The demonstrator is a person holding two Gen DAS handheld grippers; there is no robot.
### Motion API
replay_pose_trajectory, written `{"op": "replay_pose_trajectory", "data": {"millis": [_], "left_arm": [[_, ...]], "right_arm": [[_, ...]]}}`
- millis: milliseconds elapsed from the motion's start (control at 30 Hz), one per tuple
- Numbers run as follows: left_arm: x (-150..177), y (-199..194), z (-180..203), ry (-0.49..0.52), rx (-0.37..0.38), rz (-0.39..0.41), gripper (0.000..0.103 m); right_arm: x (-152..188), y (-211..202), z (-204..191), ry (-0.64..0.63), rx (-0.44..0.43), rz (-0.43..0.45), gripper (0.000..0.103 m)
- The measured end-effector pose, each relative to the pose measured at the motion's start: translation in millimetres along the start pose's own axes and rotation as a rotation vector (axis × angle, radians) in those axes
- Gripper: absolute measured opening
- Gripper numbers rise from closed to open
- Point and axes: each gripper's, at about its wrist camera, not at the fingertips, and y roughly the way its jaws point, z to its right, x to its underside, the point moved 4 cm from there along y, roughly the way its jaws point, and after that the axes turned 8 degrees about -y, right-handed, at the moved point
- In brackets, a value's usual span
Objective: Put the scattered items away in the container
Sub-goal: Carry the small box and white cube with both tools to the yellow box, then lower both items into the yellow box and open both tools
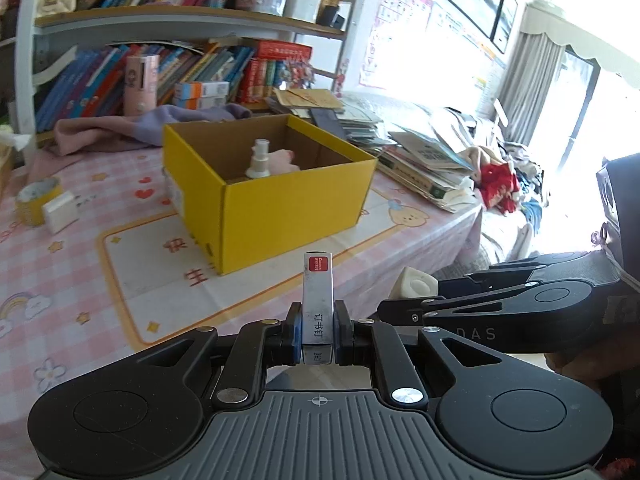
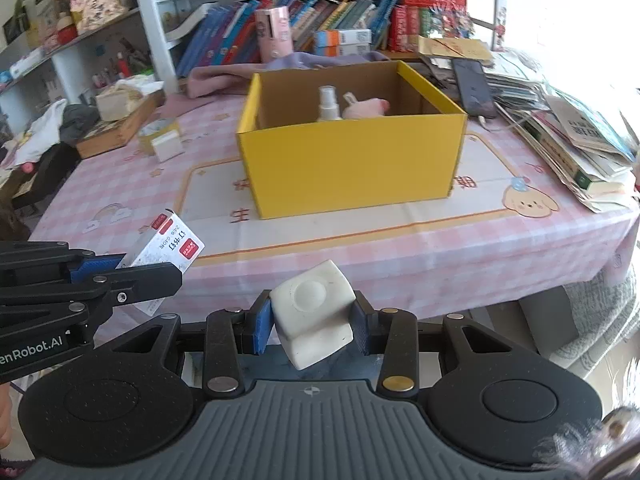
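Note:
A yellow cardboard box [image 1: 280,204] [image 2: 352,160] stands open on the pink checked tablecloth. Inside it are a white spray bottle [image 1: 259,160] [image 2: 329,103] and a pink soft item [image 1: 284,159] [image 2: 366,107]. My left gripper [image 1: 318,330] is shut on a small white staple box with a red label [image 1: 318,300], held in front of the table's near edge; it also shows in the right wrist view [image 2: 166,250]. My right gripper [image 2: 314,326] is shut on a white cube-shaped block [image 2: 314,314], to the right of the left one; the block also shows in the left wrist view [image 1: 416,286].
A yellow tape roll [image 1: 38,200] [image 2: 158,130] and a small white box [image 1: 60,211] [image 2: 168,147] lie on the table left of the yellow box. Stacked books and papers [image 1: 420,160] [image 2: 568,136] and a dark phone [image 2: 474,88] crowd the right side. A pink cloth [image 1: 120,128] and bookshelves stand behind.

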Motion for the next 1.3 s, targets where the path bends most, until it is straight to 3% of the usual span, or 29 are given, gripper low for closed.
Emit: {"op": "replay_pose_trajectory", "data": {"millis": [467, 733, 1067, 1300], "left_arm": [[-27.6, 43.4, 18.0, 0.061, 0.053, -0.027, 0.013], [-56.1, 57.7, 23.5, 0.116, 0.048, 0.036, 0.013], [-110.4, 85.8, 16.2, 0.086, -0.034, 0.122, 0.013], [-135.0, 108.8, 0.9, 0.025, -0.147, 0.140, 0.013]], "right_arm": [[-13.2, 18.1, 45.4, 0.052, 0.044, -0.006, 0.037], [-41.6, 29.8, 73.5, 0.068, 0.055, 0.043, 0.037], [-119.1, 39.7, 102.8, -0.021, 0.020, 0.194, 0.037], [-163.5, 74.7, 115.7, -0.095, -0.069, 0.212, 0.037]]}}
